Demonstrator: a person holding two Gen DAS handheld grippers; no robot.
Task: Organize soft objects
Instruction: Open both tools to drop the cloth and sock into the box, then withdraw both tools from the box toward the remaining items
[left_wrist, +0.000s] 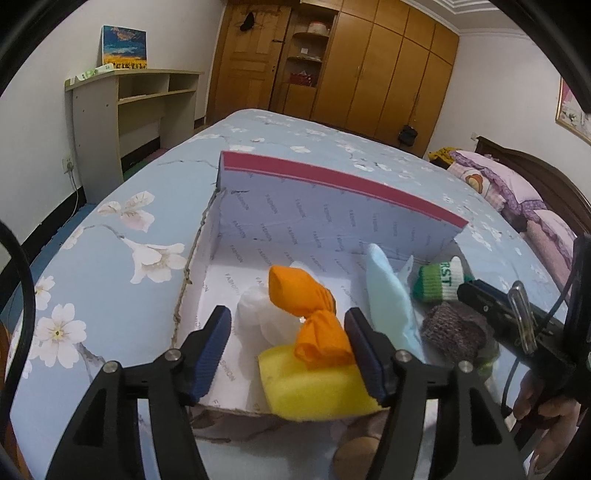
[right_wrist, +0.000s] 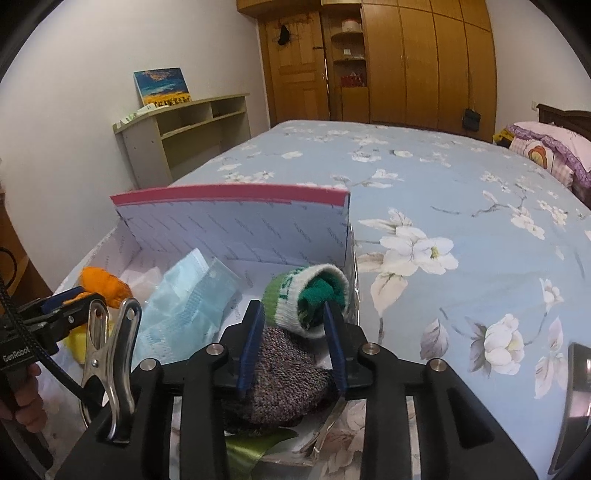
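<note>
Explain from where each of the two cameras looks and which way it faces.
Left wrist view: sits on the left gripper, looking down into the open white cardboard box at the orange rolled cloth and yellow foam sponge; the right gripper and a hand show at right.
Right wrist view: sits on the right gripper, facing the grey knitted sock and green-white rolled sock; the left gripper shows at left.
Both share the box, the blue floral bedsheet and the wooden wardrobe.
</note>
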